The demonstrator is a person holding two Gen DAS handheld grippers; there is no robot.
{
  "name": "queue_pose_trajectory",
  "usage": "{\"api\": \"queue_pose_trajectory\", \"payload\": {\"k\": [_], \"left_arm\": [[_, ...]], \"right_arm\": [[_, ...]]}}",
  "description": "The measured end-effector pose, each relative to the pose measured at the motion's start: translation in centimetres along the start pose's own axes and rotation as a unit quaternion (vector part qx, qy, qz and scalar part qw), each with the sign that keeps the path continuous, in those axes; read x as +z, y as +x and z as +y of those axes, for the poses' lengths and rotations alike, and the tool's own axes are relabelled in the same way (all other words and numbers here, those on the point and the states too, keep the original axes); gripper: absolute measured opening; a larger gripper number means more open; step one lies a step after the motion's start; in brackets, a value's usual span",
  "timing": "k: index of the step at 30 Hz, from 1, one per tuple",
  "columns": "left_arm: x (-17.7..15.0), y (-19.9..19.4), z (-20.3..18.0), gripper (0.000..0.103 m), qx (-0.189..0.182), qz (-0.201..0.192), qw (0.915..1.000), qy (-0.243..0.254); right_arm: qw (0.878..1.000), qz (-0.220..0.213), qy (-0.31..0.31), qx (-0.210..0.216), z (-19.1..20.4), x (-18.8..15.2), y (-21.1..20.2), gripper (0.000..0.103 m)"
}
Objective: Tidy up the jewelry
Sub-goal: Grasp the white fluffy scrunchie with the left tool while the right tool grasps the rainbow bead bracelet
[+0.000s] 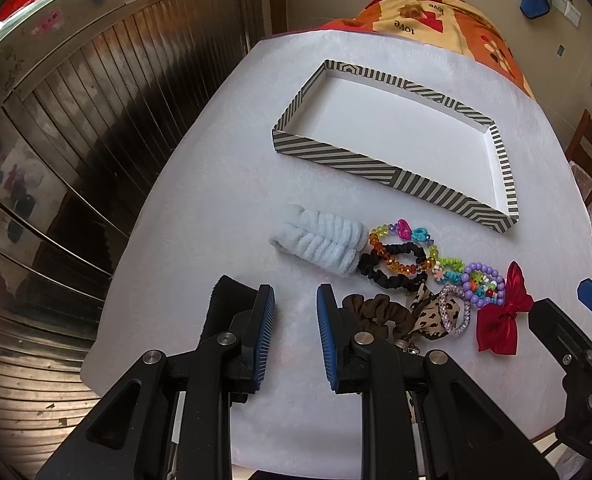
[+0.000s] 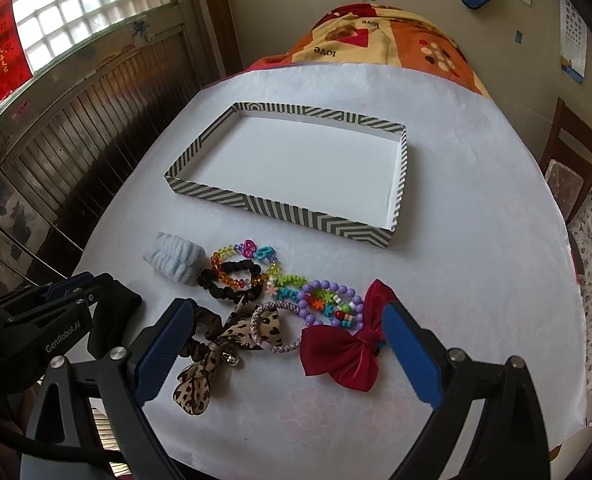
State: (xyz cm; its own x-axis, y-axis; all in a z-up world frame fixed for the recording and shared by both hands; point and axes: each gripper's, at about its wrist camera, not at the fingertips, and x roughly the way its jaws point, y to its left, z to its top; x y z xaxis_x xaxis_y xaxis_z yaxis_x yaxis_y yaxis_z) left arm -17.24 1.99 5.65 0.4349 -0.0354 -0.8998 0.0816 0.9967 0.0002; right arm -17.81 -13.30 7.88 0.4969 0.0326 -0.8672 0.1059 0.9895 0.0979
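A shallow striped box [image 2: 274, 210] with a white floor sat on the far half of the white-covered table [image 2: 476, 280], nothing in it. Near of it, the jewelry lay in a loose cluster: a pale blue fluffy band [image 2: 174, 262] at the left, a black scrunchie [image 2: 226, 284] beside it with an amber and rainbow bead bracelet [image 2: 232, 264] lying over it, then a purple bead bracelet [image 2: 330, 300] to the right. Nearer still lay a leopard-print bow [image 2: 216, 356], a pink braided hair tie [image 2: 274, 328] overlapping it, and a red bow [image 2: 342, 350] at the right end. The right gripper [image 2: 288, 354] hovered over this near row with its jaws spread wide, nothing pinched between them. The left gripper [image 1: 296, 340] stood at the left of the cluster, jaws partly apart over bare cloth and holding nothing; a black fuzzy item [image 1: 220, 304] lay just outside its left finger and a brown scrunchie [image 1: 376, 312] just outside its right.
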Motion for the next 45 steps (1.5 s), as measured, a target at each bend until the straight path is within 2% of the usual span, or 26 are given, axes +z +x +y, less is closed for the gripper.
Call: {"api": "queue_pose_trajectory", "payload": {"k": [5,11,18,22,30,34,38,40,45], "left_arm": [[0.2,0.1,0.7,0.012,-0.005,0.005,1.0000,-0.005],[1.2,0.1,3.8,0.012,-0.012,0.001,0.9994,-0.033],[1.7,0.9,7.5,0.012,-0.028,0.021,0.9952,-0.092],[1.7,1.8,7.5,0.012,-0.035,0.038,0.9942,-0.094],[2.9,3.7,5.6,0.012,-0.054,0.057,0.9933,-0.084],[3.8,5.1,4.4,0.012,-0.066,0.072,0.9920,-0.080],[4.6,6.3,3.5,0.012,-0.074,0.083,0.9905,-0.081],[5.0,6.8,3.3,0.012,-0.076,0.087,0.9895,-0.086],[5.8,8.1,3.6,0.013,-0.086,0.100,0.9855,-0.107]], "right_arm": [[1.000,0.003,-0.002,0.000,-0.1,-0.1,0.2,0.098],[1.000,0.010,0.001,0.005,-0.9,-0.3,0.6,0.098],[0.999,0.015,0.005,0.030,-3.3,-0.4,1.2,0.098],[0.999,0.023,0.011,0.034,-4.8,-0.8,1.9,0.097],[0.998,0.042,0.038,0.015,-8.4,-1.4,3.2,0.084],[0.998,0.040,0.025,0.038,-7.7,-0.6,3.5,0.081],[0.995,0.048,-0.024,0.079,-4.5,1.2,5.4,0.062],[0.994,0.054,-0.046,0.085,-3.2,1.9,6.7,0.053],[0.986,0.104,-0.082,0.098,-0.9,3.2,11.7,0.031]]}}
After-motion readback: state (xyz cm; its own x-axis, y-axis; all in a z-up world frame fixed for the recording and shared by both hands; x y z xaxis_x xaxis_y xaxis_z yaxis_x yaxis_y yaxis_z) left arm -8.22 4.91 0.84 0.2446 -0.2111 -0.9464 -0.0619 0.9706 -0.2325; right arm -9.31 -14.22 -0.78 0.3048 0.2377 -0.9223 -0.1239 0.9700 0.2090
